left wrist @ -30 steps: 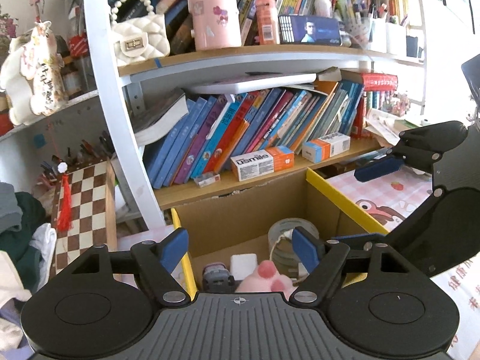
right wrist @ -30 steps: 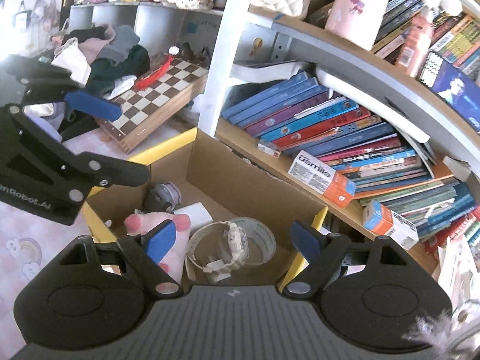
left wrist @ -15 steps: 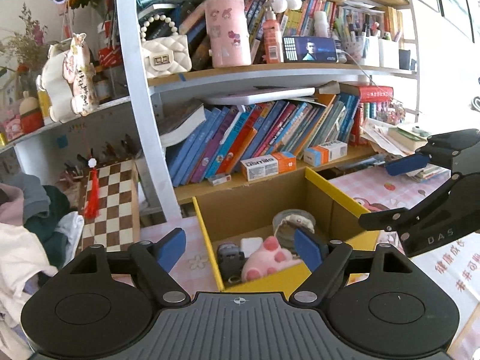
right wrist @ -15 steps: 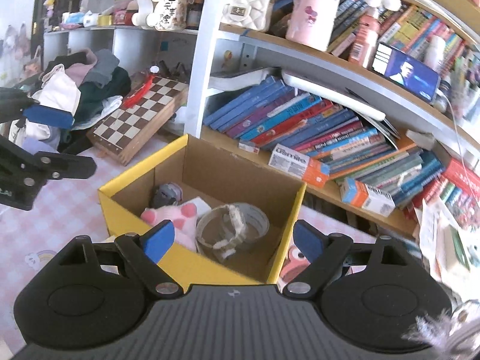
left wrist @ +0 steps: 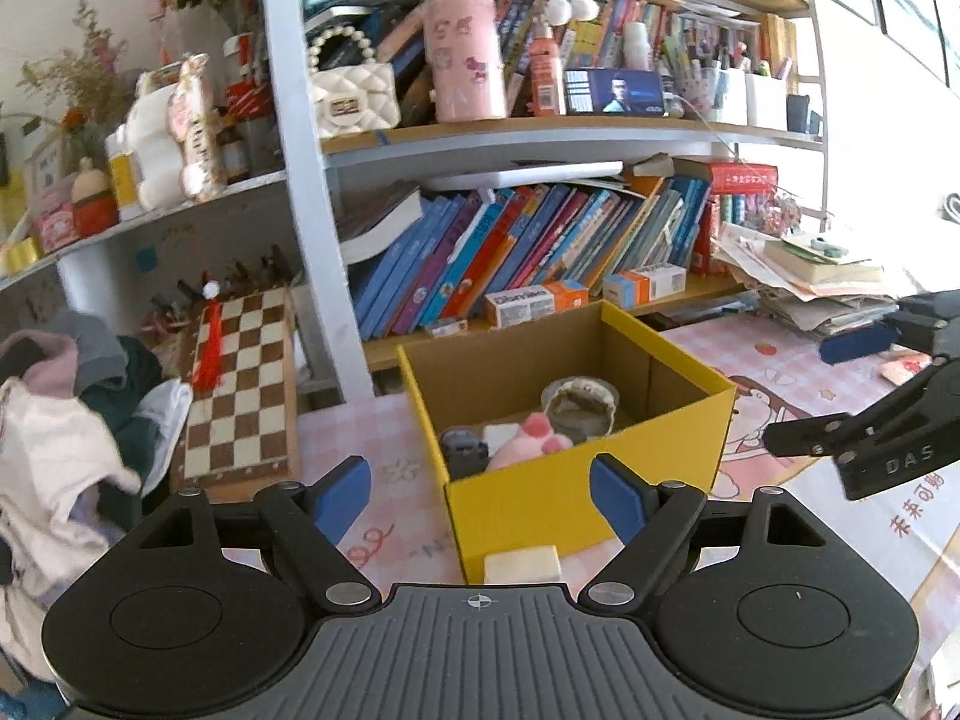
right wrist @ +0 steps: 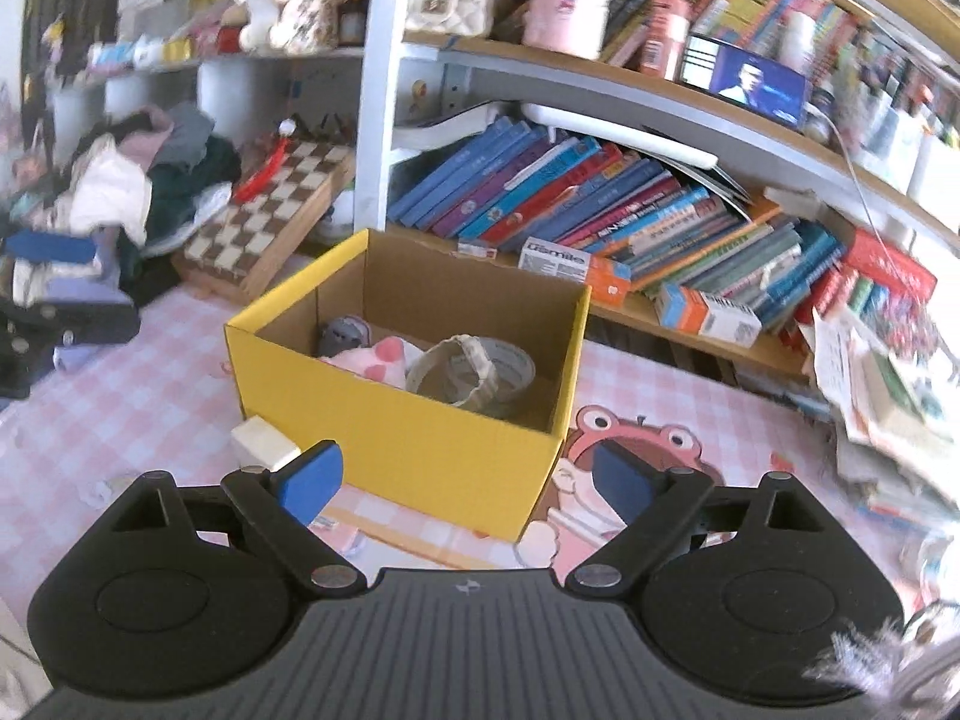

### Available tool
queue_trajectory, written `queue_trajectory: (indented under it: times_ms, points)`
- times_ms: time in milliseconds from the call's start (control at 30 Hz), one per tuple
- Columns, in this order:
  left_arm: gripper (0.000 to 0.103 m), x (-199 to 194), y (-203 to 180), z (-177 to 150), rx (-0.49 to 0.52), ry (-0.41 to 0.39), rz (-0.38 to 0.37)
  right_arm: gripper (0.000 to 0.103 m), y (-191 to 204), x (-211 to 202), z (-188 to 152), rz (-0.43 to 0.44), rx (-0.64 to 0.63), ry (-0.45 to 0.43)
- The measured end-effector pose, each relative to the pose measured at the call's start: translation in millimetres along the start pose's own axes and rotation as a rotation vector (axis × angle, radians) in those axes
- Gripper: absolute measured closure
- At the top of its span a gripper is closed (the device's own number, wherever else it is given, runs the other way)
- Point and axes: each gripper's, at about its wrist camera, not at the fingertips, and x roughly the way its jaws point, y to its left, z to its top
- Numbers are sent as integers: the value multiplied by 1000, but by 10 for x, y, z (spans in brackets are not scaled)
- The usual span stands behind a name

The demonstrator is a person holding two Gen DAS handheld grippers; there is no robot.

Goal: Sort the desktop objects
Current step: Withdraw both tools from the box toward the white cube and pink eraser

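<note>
A tall bookshelf (left wrist: 540,144) is seen filling the background, its lower shelf packed with leaning books (left wrist: 516,258) and 2 small orange-and-white cartons (left wrist: 534,303) laid in front of them. Below it, a pink checked tablecloth (right wrist: 120,396) is spread over the desk, printed with a pink cartoon creature (right wrist: 630,450). A heap of clothes (left wrist: 54,432) is piled at the left, and a chessboard (left wrist: 243,384) is propped beside it against the shelf post.

At the centre of the desk, a yellow cardboard box (right wrist: 420,450) is set upright and open-topped. Inside it, a roll of tape (right wrist: 474,369) is seen lying with a pale wristwatch (right wrist: 477,357) draped over it; next to that a pink plush toy (right wrist: 378,360) is tucked, and a small grey item (right wrist: 342,333) is lodged in the far corner. What the grey item is cannot be told. A white eraser-like block (right wrist: 264,447) is left outside, on the cloth just beside the box's near corner.

The left gripper (left wrist: 480,492) is held spread apart, nothing caught between its blue pads (left wrist: 342,489), and its jaws have just been opening. The right gripper (right wrist: 465,480) is likewise parted and empty, its jaws just opening too; it is also glimpsed at the right edge of the left wrist view, apart from the box.
</note>
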Motion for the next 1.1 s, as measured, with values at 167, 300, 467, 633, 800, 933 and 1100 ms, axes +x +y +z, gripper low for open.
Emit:
queue_trajectory:
  times_ms: [167,300,467,633,800,933,1100]
  points:
    - [20,-113,12,-165,-31,12,18,11,53,-135,-171,6,66,-26]
    - [20,-182,-10,-315,-41,31,25,9,134,-198,-277,-8,81,-21]
    - [20,-234,-21,-471,-56,58,31,9,230,-242,-421,-30,71,3]
    - [20,-279,-22,-588,-65,77,26,5,289,-249,-574,-44,73,30]
    - [20,-285,-43,-684,-64,93,23,5,357,-208,-723,-55,55,51]
    - [20,-254,-67,-741,-61,99,17,5,379,-148,-802,-63,54,67]
    - [11,-225,-123,-769,-48,89,19,4,410,-106,-852,-65,58,81]
